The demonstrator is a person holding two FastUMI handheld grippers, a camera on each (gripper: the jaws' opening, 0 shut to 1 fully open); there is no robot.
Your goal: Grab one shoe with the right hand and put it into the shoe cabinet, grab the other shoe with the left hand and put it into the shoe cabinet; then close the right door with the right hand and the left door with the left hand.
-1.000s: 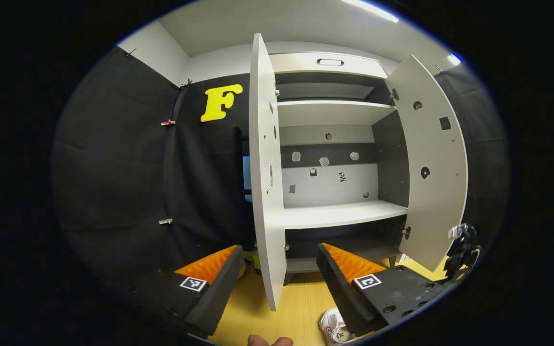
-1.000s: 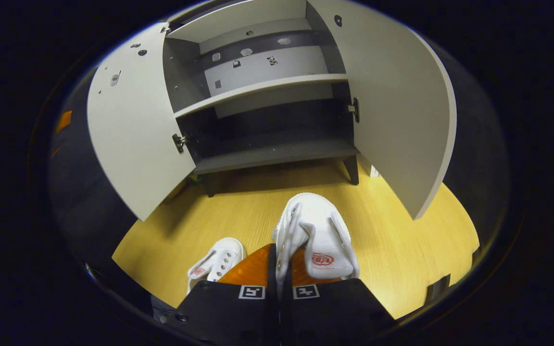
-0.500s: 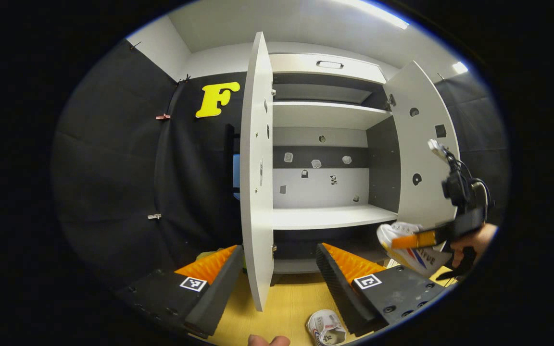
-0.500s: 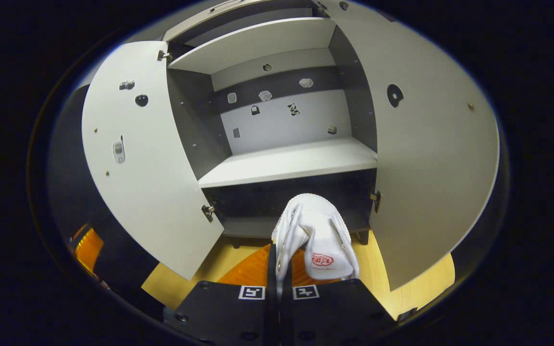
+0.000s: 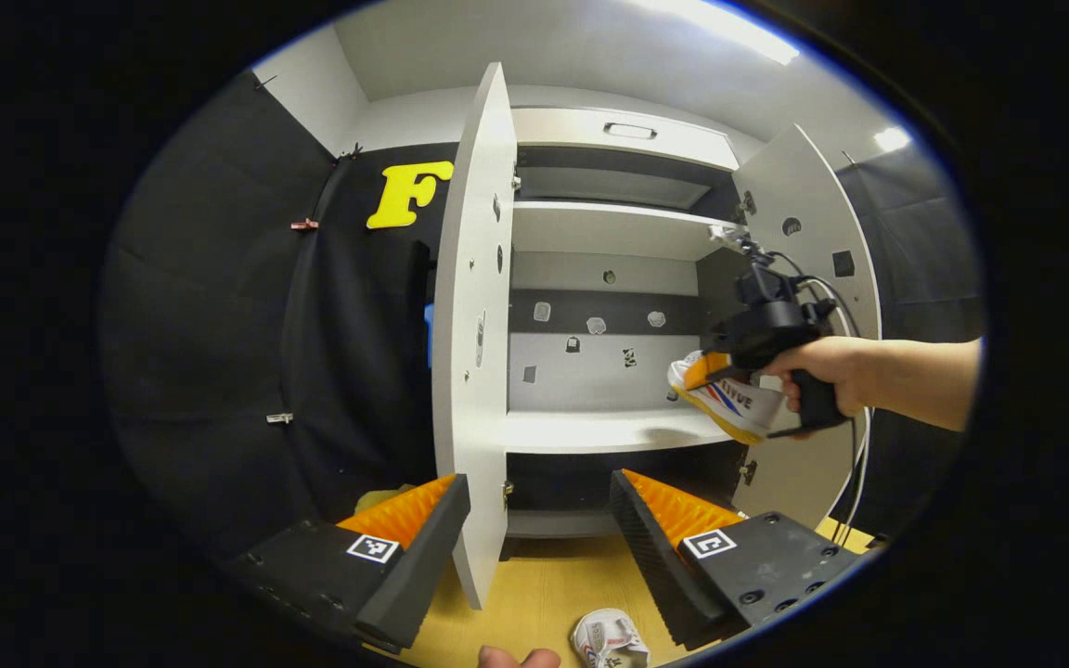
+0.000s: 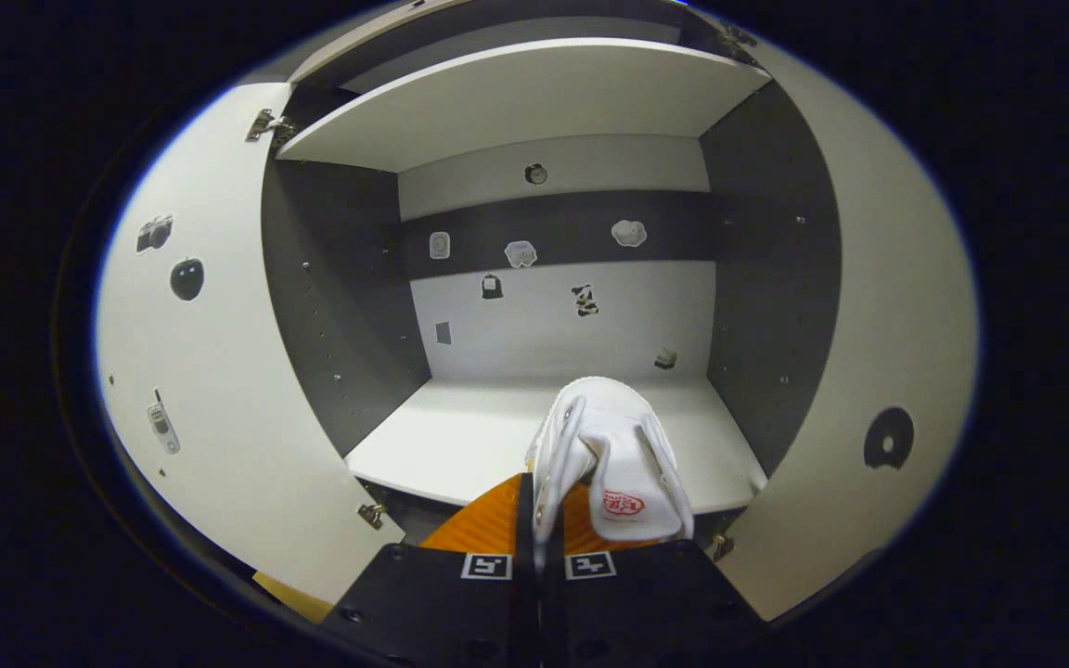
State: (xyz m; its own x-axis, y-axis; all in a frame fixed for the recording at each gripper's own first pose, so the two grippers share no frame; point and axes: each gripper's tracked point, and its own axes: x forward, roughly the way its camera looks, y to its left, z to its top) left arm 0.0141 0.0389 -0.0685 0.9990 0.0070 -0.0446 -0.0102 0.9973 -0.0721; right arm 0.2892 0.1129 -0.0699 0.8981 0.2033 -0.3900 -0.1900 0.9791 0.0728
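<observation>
The first shoe (image 6: 613, 455) is held in the right tongs (image 6: 539, 520), whose fingers are pressed together on the side wall of the upper, the tongue and toe pointing ahead. In the left gripper view the same shoe (image 5: 729, 399) hangs just above the front right corner of the middle shelf (image 5: 590, 431) of the shoe cabinet (image 5: 623, 139), not yet set down.

For the step to be done well, the shoe should be carried further in over the shelf (image 6: 460, 436), away from its front edge and clear of the right side wall, and lowered until the sole lies flat before the grip is loosened. A release this near the edge would probably let it tip out.

The right tongs (image 5: 757, 334) are held about level, pointed into the cabinet, with the hand (image 5: 822, 371) wrapped around the handle and the forearm stretched in from the right past the right door (image 5: 804, 204).

The left tongs (image 5: 539, 529) are spread wide and hold nothing, hanging low in front of the left door (image 5: 470, 371). The other shoe (image 5: 609, 640) lies on the floor (image 5: 544, 594) beneath them.
</observation>
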